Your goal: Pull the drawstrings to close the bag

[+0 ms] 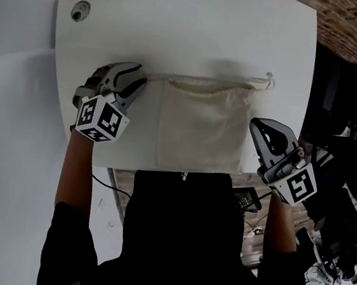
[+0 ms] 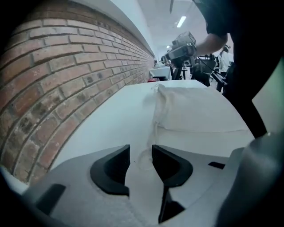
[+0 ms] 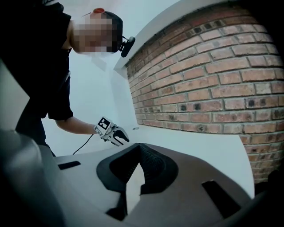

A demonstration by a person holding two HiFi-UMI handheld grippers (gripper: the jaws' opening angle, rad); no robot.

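Head view shows the cream drawstring bag (image 1: 202,125) lying flat on the white table (image 1: 183,20), near the edge closest to the person. Its mouth points away toward the brick side and its closed bottom points back toward the person. The body looks almost square, so the clearest long line is the drawstring (image 1: 204,80), which runs left to right along the mouth. It ends in a knotted tail past the right corner, and its left tail reaches toward the left gripper (image 1: 135,77). Left gripper view looks along that cord. The jaws stand well apart, and a small loop of the cord lies on the table in the gap between their tips, but neither pad presses on it, so this claw holds nothing. From this angle the bag (image 2: 195,113) stretches away from the jaws along the cord. The right gripper (image 2: 181,48) appears small beyond the bag in the person's hand. In the head view the right gripper (image 1: 261,128) sits just beside the bag's right edge; whether it touches the cloth I cannot tell. Right gripper view shows its jaws (image 3: 138,159) brought fully together with nothing between them. That view alone shows the brick wall (image 3: 199,88) face on and the left gripper (image 3: 116,135) from across the table. The bag appears only in the other two views, and only the left gripper view shows the cord loop between the jaws.
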